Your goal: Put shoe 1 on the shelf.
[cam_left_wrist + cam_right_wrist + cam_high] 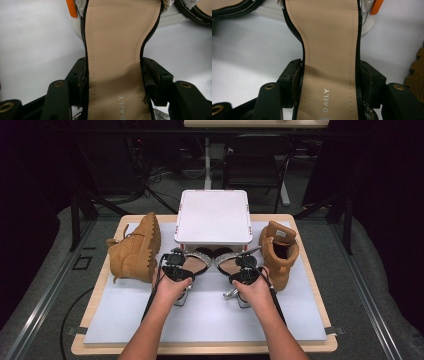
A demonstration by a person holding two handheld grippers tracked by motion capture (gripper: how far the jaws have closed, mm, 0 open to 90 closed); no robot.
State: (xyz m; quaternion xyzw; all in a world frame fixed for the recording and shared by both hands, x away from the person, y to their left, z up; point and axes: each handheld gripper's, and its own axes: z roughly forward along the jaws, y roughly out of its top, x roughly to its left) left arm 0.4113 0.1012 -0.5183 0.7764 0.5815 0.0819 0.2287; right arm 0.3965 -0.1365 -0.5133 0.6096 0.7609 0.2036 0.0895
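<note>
Two black sandals with beige insoles and glittery straps lie side by side at the middle of the white mat, toes pointing at the white box. My left gripper (pixel 176 266) is shut on the left sandal (pixel 199 261). In the left gripper view its pads (pixel 82 80) press both sides of the insole's (pixel 115 50) narrow waist. My right gripper (pixel 246 272) is shut on the right sandal (pixel 226 263) in the same way. The right gripper view has its pads (pixel 295 77) squeezing the sandal (pixel 329 45) just ahead of the heel.
A white square box (pixel 213 216) on orange feet (pixel 71 8) stands behind the sandals. One tan boot (pixel 135 250) lies on its side at the left. Another tan boot (pixel 279 252) stands upright at the right. The white mat (pixel 210 320) covers a wooden table.
</note>
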